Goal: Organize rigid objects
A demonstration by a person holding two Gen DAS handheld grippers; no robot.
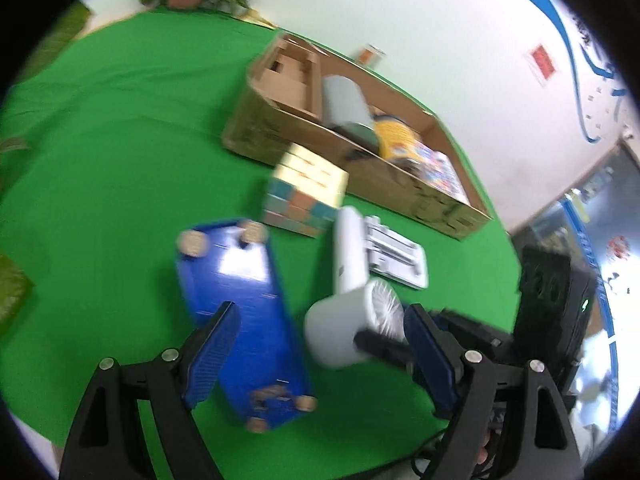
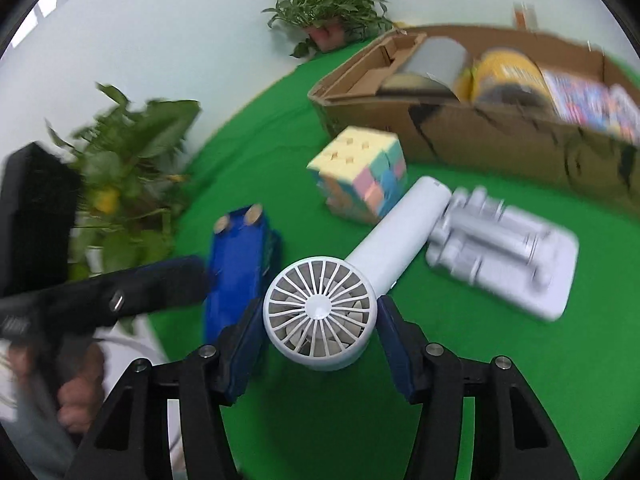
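A white handheld fan lies on the green cloth with its round grille head between the blue pads of my right gripper, which press on both sides of the head. Its handle points away toward a pastel puzzle cube. A blue toy car with wooden wheels lies upside down to the left of the fan. My left gripper hangs open over the car, left pad above its body, nothing gripped. In the right wrist view one left finger reaches beside the car.
A white folding stand lies right of the fan handle. Behind stands an open cardboard box holding a grey cylinder, a yellow can and a colourful book. Potted plants line the far and left edges.
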